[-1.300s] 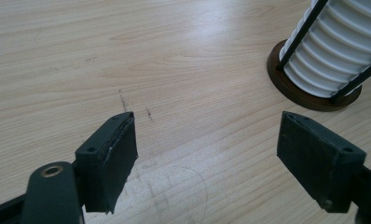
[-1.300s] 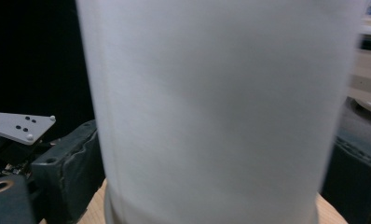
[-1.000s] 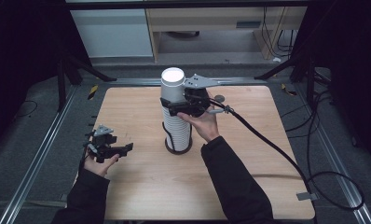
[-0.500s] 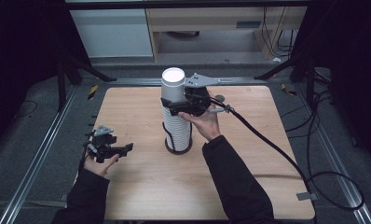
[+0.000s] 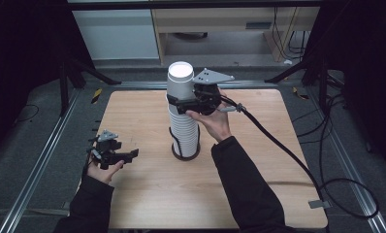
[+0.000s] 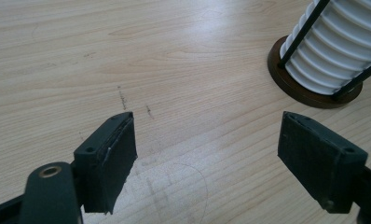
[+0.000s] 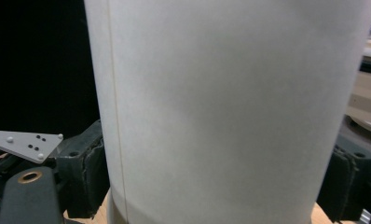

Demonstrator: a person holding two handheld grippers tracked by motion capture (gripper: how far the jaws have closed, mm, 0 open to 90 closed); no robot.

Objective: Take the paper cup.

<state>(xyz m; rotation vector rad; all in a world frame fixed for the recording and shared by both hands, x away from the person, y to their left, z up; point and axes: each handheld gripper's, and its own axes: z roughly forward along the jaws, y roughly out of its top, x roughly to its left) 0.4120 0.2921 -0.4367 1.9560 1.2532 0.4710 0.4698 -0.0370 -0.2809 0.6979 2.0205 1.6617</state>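
A tall stack of white paper cups (image 5: 182, 116) is stood upright in a round brown holder (image 5: 185, 154) w/ thin black upright rods, approx. at the middle of the wooden worktop (image 5: 147, 194), slightly toward its far edge. The base of the same stack and holder is seen at the top right corner of the left gripper view.

The top cup (image 5: 180, 83) is gripped by the right claw (image 5: 174, 103) from the stack's right side, well above the worktop surface. The jaws have just been closing, w/ the cup between them; in the right gripper view the pads (image 7: 83, 175) are pressed against both sides of the cup wall (image 7: 221, 107). The claw is held roughly level by the right hand (image 5: 214, 119), w/ the grey plate on top and the cable trailing off toward the worktop's right edge.

The left claw (image 5: 133, 154) is held low near the worktop's left edge, well apart from the stack. Its jaws are spread wide w/ nothing between them; bare wood is seen between the two pads (image 6: 113, 158) in the left gripper view. It is carried by the left hand (image 5: 104, 167), w/ a dark sleeve coming in from the near edge.
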